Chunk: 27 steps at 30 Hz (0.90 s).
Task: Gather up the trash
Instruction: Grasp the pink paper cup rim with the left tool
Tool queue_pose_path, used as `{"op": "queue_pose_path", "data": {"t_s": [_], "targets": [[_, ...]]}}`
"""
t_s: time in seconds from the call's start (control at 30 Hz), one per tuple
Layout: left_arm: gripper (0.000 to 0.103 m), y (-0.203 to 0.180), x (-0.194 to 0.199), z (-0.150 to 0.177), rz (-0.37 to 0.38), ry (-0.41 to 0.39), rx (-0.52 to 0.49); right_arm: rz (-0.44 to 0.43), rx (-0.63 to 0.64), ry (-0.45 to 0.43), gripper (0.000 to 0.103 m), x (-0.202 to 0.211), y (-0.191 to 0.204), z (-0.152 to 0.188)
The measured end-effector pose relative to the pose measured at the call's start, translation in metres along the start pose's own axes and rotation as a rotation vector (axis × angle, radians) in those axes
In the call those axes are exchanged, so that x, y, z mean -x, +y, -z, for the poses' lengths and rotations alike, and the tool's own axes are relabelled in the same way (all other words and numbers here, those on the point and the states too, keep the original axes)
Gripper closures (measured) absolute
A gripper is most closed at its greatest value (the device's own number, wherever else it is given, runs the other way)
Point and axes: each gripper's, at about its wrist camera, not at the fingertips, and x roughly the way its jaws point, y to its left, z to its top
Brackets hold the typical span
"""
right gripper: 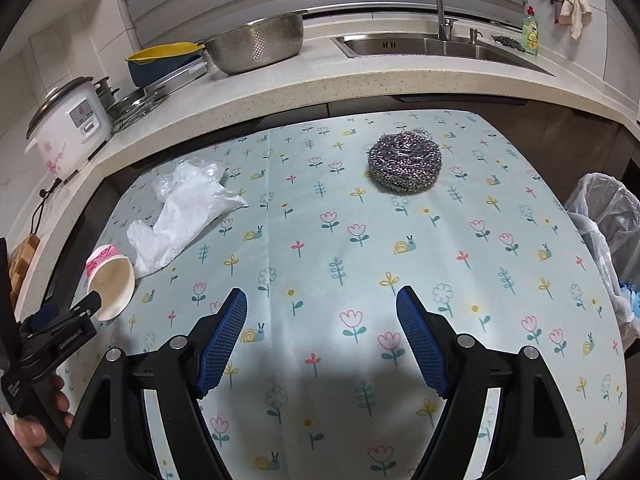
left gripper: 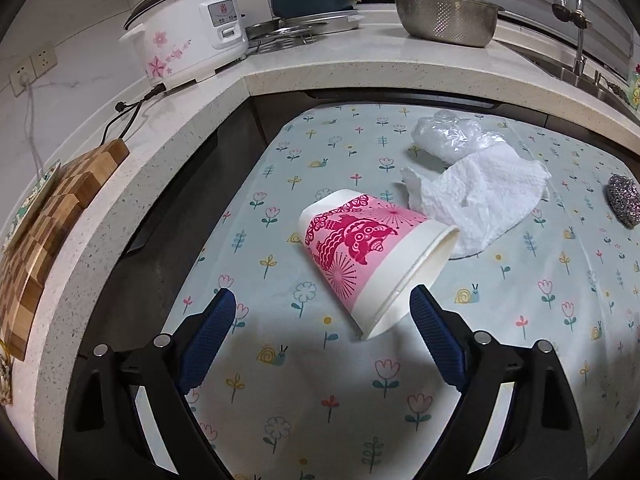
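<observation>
Pink-and-white paper cup lies on its side on the flowered cloth, rim just beside the left gripper, whose jaws stand apart with nothing clamped. Crumpled tissue and plastic wrap lie touching just beyond the cup. Right gripper hangs open over bare cloth, steel scourer well ahead, lined bin at the right edge.

1. The place is a home kitchen: a speckled stone counter carries a flowered rice cooker and a steel colander.
2. A steel sink with faucet and dish soap bottle sits alongside.
3. A checkered cutting board leans nearby.
</observation>
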Motion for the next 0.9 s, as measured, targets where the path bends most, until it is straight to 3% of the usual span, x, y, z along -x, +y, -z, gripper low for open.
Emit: {"op": "queue_pose_path", "data": {"t_s": [0.3,0.43,0.57,0.9], "targets": [[0.047,-0.003,-0.016,-0.006,0.032,0.028,-0.004,-0.016,0.004,0.02,0.029,-0.02,0.017,-0.002],[0.075,-0.004,-0.021,-0.005,0.051,0.05,-0.002,-0.02,0.003,0.025,0.029,-0.024,0.021,-0.001],[0.094,-0.007,-0.02,-0.005,0.057,0.052,-0.002,-0.022,-0.004,0.025,0.029,-0.025,0.02,-0.001],[0.1,-0.026,0.007,-0.014,0.112,0.004,-0.013,-0.006,-0.035,0.002,0.029,-0.021,-0.002,-0.008]]}}
